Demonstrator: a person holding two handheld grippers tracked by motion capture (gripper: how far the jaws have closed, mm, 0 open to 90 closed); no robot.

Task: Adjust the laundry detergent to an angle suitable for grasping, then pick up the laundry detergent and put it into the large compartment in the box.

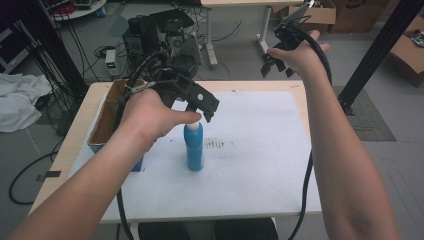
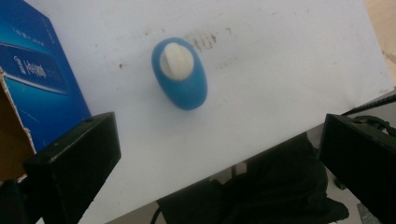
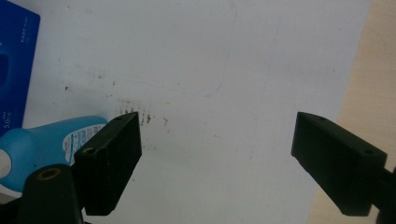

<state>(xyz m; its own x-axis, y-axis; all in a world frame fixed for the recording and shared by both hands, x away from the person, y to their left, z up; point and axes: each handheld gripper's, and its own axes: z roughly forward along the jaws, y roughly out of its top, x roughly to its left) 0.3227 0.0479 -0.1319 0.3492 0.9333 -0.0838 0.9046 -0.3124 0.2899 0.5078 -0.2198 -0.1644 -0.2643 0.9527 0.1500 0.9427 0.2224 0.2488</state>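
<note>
A blue bottle (image 1: 194,147) with a white cap stands upright on the white sheet (image 1: 250,150) near the table's middle. My left gripper (image 1: 204,106) hovers just above its cap, open, nothing between the jaws. In the left gripper view (image 2: 217,151) I look straight down on the bottle (image 2: 182,77) and its cap (image 2: 176,60), which lie ahead of the wide-apart jaws. My right gripper (image 1: 276,64) is held high over the table's far right edge, open and empty. The right gripper view (image 3: 217,140) has the bottle (image 3: 44,142) at the lower left.
An open blue cardboard box (image 1: 107,120) stands on the table's left side, close to the bottle; its blue wall (image 2: 32,79) fills the left gripper view's left. Black equipment (image 1: 160,35) and cables lie on the floor behind. A black post (image 1: 375,55) rises at the right.
</note>
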